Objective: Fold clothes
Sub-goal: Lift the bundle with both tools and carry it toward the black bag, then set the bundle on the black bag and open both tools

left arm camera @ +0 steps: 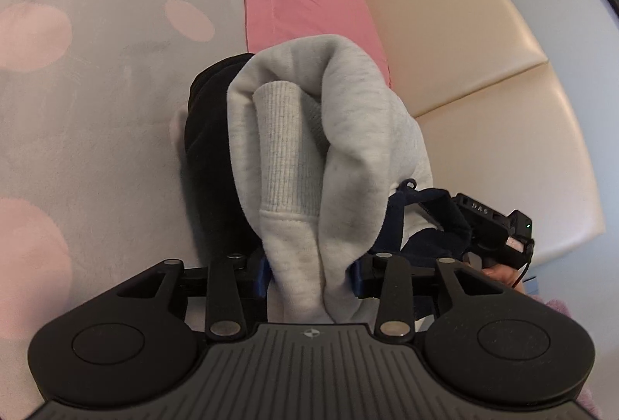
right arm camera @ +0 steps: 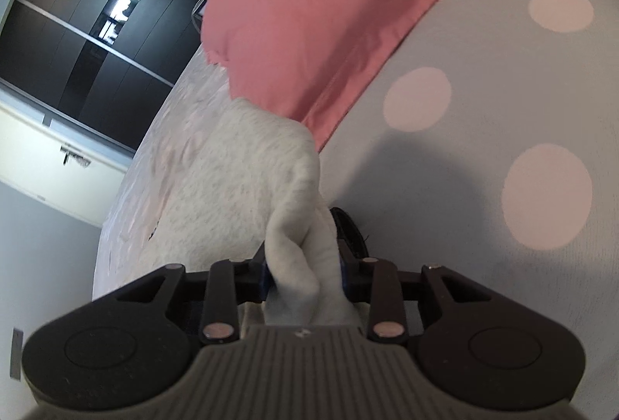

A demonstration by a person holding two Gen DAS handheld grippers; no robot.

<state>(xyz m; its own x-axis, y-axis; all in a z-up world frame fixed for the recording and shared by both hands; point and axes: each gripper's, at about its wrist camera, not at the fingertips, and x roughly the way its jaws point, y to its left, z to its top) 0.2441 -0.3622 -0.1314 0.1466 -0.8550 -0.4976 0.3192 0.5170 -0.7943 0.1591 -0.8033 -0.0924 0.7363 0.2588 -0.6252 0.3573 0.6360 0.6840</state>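
We are pinching a bunched grey fleece sweatshirt (left arm camera: 332,149) in both grippers, left (left arm camera: 309,275) and right (right arm camera: 303,275), fingers closing on thick folds, ribbed cuff showing. It is hanging over the dotted bed (right arm camera: 483,187), open to the right. A pink pillow (right arm camera: 309,33) is lying beyond, by the cream padded headboard (left arm camera: 483,71).

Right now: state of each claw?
Left claw: shut on grey sweatshirt.
Right claw: shut on the same grey sweatshirt.
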